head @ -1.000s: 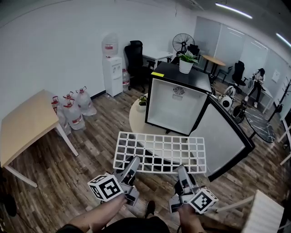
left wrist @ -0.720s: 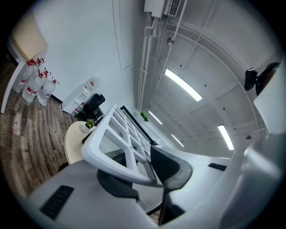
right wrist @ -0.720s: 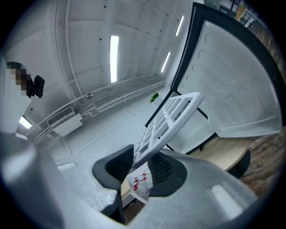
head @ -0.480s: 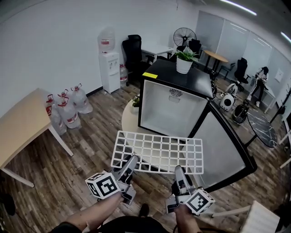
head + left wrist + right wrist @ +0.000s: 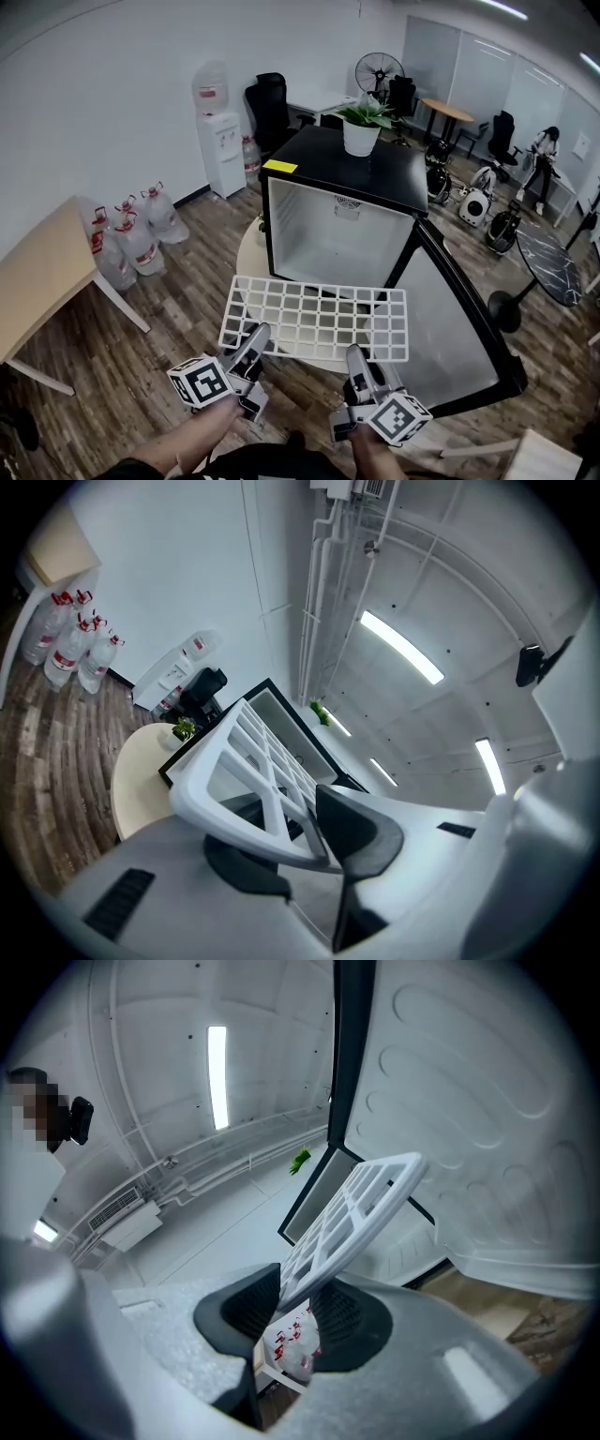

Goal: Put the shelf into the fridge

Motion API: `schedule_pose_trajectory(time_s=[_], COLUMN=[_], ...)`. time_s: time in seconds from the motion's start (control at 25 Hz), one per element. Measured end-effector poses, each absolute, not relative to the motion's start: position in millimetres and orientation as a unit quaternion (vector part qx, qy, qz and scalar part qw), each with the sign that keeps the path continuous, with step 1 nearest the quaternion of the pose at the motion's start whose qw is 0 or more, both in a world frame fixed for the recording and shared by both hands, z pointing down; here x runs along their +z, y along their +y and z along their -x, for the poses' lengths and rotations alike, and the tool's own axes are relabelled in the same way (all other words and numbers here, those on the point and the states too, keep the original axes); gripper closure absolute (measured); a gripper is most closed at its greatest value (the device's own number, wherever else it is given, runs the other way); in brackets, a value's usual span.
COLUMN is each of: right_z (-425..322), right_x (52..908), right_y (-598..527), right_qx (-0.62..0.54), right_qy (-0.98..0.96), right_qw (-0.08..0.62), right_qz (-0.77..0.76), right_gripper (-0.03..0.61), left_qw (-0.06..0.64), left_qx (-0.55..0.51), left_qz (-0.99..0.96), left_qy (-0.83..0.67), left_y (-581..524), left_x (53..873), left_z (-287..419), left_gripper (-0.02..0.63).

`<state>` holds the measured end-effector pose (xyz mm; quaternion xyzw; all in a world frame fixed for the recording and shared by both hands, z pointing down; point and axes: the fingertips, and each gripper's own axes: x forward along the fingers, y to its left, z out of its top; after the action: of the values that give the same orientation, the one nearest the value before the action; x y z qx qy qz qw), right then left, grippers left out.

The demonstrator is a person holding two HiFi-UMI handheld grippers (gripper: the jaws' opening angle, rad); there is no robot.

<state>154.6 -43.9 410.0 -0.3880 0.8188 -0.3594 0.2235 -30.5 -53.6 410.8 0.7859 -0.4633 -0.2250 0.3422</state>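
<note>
A white grid shelf (image 5: 314, 317) hangs level in front of the small black fridge (image 5: 342, 214), whose door (image 5: 450, 323) stands open to the right. My left gripper (image 5: 255, 337) is shut on the shelf's near edge at its left, and my right gripper (image 5: 355, 360) is shut on the same edge at its right. In the left gripper view the shelf (image 5: 246, 766) runs out from between the dark pads toward the fridge (image 5: 281, 710). In the right gripper view the shelf (image 5: 349, 1215) sticks up from between the pads, with the fridge door's white liner (image 5: 487, 1129) close at the right.
The fridge stands on a round pale table (image 5: 253, 253) with a potted plant (image 5: 360, 122) on top. A wooden table (image 5: 42, 277) and several water bottles (image 5: 131, 234) lie to the left, a water dispenser (image 5: 217, 141) beyond. Office chairs, a fan and a person are at the back.
Both grippers and the shelf have come nearer to the fridge; the fridge now looms larger and the shelf's far edge reaches its open front.
</note>
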Motion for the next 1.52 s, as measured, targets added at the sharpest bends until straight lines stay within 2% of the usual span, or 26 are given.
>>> schedule_pose_trajectory(time_s=[0.6,1.08,1.52], right_z=[-159.6,-128.4,-123.0], right_x=[431.2,460.4,475.5], right_y=[-104.2,-145.7,-174.4], right_qx=[-0.372,-0.375,-0.364], right_qy=[0.804,0.749,0.702], right_qw=[0.223,0.198,0.182], right_qz=[0.407,0.51,0.584], right_gripper=[0.477,0.477,0.477], left_qw=[0.359,0.401,0.452], left_qx=[-0.206,-0.169,-0.136], left_qz=[-0.789,-0.81,-0.82], left_qy=[-0.454,-0.393,-0.324], left_y=[-123.5,-197.2,-250.2], left_x=[427.3,454.5,479.7], left_z=[24.9,61.9,57.4], left_gripper=[0.518,0.518,0.518])
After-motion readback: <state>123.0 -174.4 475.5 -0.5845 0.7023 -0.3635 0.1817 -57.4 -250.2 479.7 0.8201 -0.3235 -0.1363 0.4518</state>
